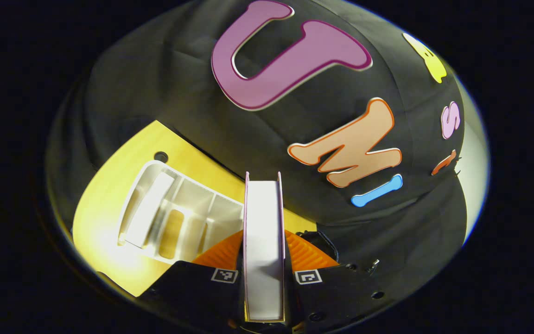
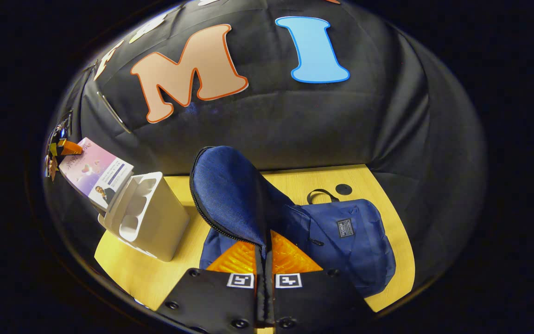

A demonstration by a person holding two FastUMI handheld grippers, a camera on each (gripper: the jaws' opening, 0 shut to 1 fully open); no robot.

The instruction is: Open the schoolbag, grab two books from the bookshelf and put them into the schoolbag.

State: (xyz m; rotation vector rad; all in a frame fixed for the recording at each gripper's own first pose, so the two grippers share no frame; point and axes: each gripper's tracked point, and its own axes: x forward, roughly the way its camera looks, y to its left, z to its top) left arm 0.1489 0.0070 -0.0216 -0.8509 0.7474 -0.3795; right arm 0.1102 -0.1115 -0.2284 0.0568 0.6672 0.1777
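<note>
In the left gripper view my left gripper point(image 1: 263, 253) is shut on a book point(image 1: 262, 208), seen edge-on with white pages between pink covers. Below and to its left lies the white bookshelf point(image 1: 174, 215), its slots looking hollow. In the right gripper view my right gripper point(image 2: 264, 248) is shut on the zipped edge of the blue schoolbag's flap point(image 2: 230, 190) and holds it lifted. The schoolbag point(image 2: 346, 241) lies flat on the table to the right. Far left, the same pink book point(image 2: 95, 174) hangs above the bookshelf point(image 2: 149, 218), held by the left gripper point(image 2: 60, 149).
The yellow wooden table point(image 2: 364, 178) carries the bag and the bookshelf, with a round cable hole point(image 2: 343, 189) near its back edge. Black cloth walls close in behind and on both sides. Bare table surface point(image 1: 104, 195) shows around the bookshelf.
</note>
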